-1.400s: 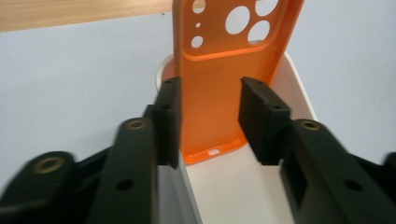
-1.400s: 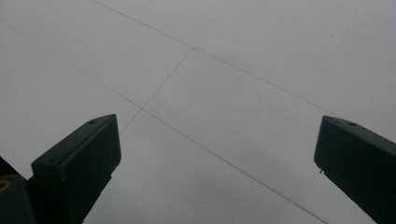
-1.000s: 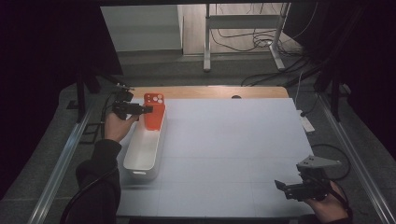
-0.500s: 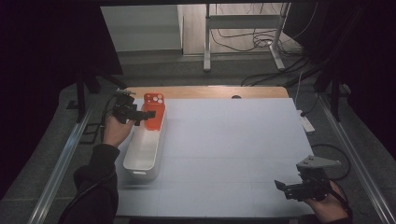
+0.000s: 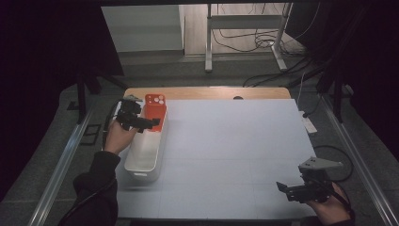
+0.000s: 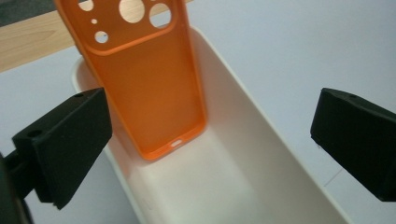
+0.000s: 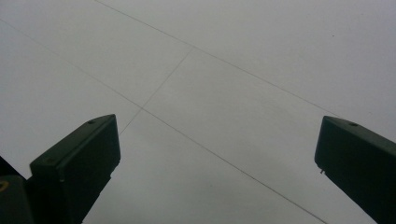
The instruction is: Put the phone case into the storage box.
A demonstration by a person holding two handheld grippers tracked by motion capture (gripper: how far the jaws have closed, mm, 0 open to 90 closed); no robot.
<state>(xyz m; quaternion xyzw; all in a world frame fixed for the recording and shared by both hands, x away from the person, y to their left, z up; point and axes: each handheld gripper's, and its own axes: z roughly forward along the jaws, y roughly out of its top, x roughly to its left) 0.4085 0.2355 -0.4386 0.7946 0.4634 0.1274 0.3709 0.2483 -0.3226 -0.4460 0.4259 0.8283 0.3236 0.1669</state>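
Left tool (image 6: 210, 154) released, jaws wide. Orange case (image 6: 144, 79) leans in bin (image 6: 261, 140) just ahead, long axis running away from the tool. Right tool (image 5: 301, 188) released, well apart.

Left tool (image 5: 149, 123) jaws wide apart, just opened, nothing pinched, arm extended at the far left. Right tool (image 5: 288, 188) low at near right, jaws spread, seemingly pointing left.
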